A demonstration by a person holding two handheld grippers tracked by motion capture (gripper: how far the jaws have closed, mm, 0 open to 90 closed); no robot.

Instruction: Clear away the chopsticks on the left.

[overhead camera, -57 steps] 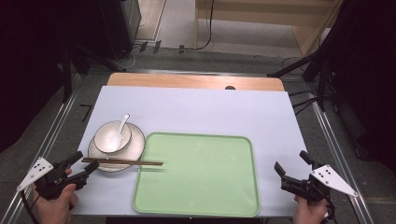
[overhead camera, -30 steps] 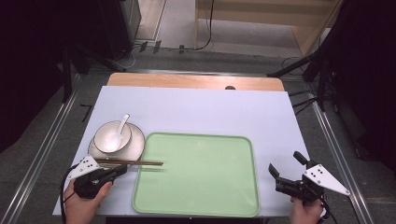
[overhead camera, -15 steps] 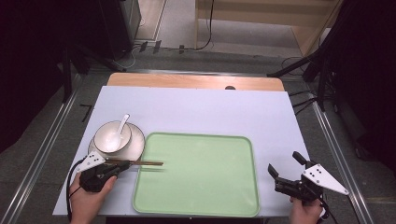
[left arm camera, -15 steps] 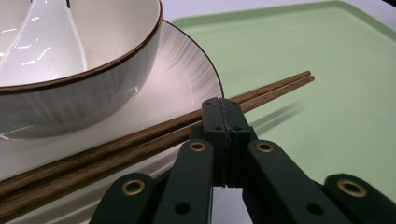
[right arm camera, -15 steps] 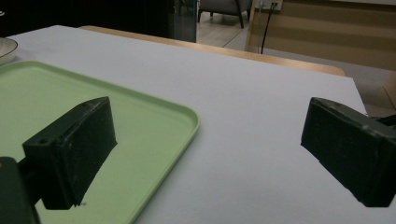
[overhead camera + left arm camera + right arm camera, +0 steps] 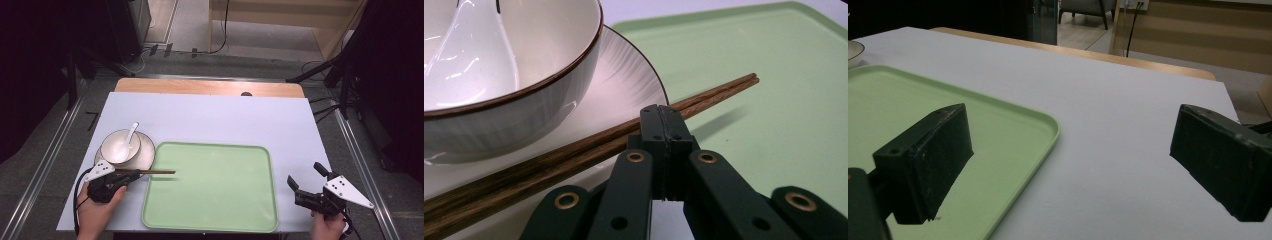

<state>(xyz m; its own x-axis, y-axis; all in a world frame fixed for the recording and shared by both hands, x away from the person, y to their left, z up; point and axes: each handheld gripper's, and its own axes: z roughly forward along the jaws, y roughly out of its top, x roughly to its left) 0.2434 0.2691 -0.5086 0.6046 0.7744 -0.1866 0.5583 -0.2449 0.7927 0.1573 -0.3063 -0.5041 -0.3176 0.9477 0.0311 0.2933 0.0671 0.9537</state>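
Since before, left gripper [image 6: 131,176] moved beside chopsticks [image 6: 156,172]; its jaws are pressed together, gripping nothing, and may push them off plate [image 6: 145,159].

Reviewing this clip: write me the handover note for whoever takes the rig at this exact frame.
Left tongs: jaws shut, beside the chopsticks and not around them.
Right tongs: open, nothing held, near the tray's right edge.
Things: chopsticks lie across the plate, tips over the green tray. Bowl with white spoon sits on the plate.
Done: left tongs brought to the chopsticks.
Left: no grasp yet; probably open, take the chopsticks and shift them, perhaps onto the tray.
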